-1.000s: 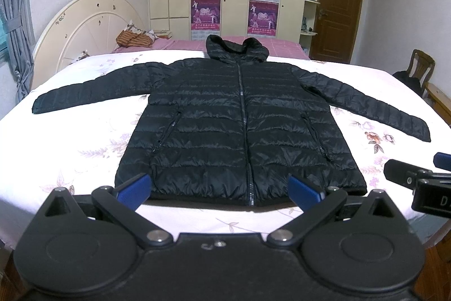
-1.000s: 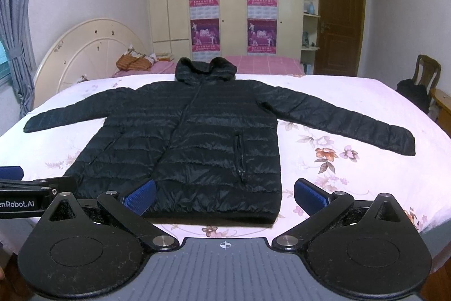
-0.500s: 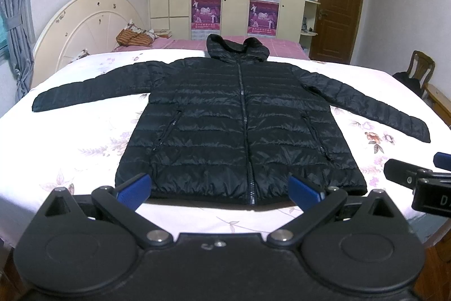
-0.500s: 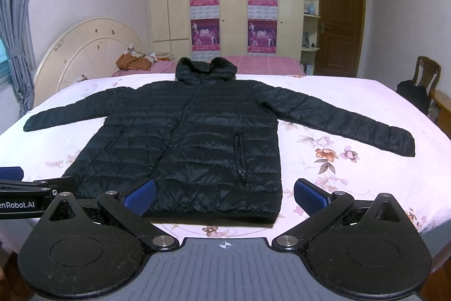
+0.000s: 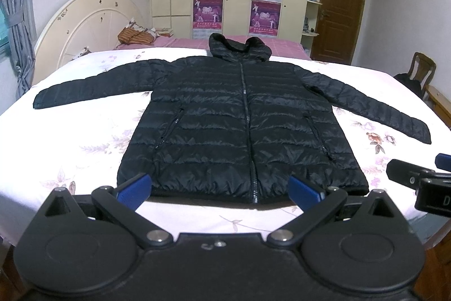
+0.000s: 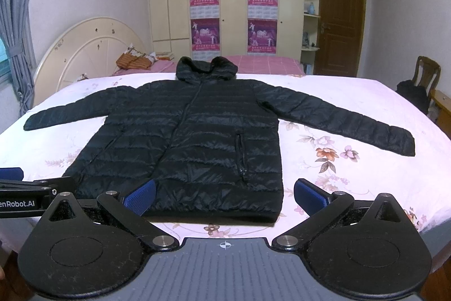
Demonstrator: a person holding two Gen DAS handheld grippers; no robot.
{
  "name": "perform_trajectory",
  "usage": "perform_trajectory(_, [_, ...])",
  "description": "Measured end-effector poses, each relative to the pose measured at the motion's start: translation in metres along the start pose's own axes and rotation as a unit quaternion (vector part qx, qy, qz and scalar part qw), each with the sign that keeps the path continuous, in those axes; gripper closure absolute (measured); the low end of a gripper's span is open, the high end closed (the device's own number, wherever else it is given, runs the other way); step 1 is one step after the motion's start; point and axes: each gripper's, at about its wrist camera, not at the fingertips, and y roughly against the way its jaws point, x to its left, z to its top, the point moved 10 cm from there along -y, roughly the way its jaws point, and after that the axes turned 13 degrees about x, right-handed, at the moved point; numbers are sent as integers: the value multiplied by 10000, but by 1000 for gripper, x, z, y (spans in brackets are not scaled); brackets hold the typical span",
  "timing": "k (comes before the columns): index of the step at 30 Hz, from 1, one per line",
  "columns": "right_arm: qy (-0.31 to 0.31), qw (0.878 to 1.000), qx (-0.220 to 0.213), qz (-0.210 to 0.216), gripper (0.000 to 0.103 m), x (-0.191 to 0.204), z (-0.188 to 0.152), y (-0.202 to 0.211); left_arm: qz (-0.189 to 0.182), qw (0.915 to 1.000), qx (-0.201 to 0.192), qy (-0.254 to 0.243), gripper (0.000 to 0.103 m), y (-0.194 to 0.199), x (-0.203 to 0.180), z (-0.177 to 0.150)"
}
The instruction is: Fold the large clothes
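Both claws, left (image 5: 220, 189) and right (image 6: 224, 195), hang with fingers wide apart and empty, just short of the bed's (image 5: 84, 137) near edge. On the bed a black jacket (image 5: 242, 131) lies flat, zipped, sleeves spread, hood (image 5: 239, 45) farthest away.

1. Black jacket (image 5: 225, 114): quilted cloth with a slight sheen.
2. Bed sheet (image 5: 84, 131): matt floral cloth.
3. Left claw (image 5: 220, 189): matt black plastic with textured blue pads (image 5: 135, 186).
4. Door (image 6: 338, 24): brown wood.
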Motion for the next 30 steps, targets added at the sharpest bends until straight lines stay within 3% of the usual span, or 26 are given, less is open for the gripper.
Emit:
perform_trajectory(23, [-71, 9999, -76, 53, 0, 4, 1, 2, -13, 10000, 47, 22, 0, -2, 7, 0])
perform_trajectory(30, [-244, 9995, -214, 21, 0, -3, 16, -3, -83, 9999, 27, 73, 0, -14, 11, 16])
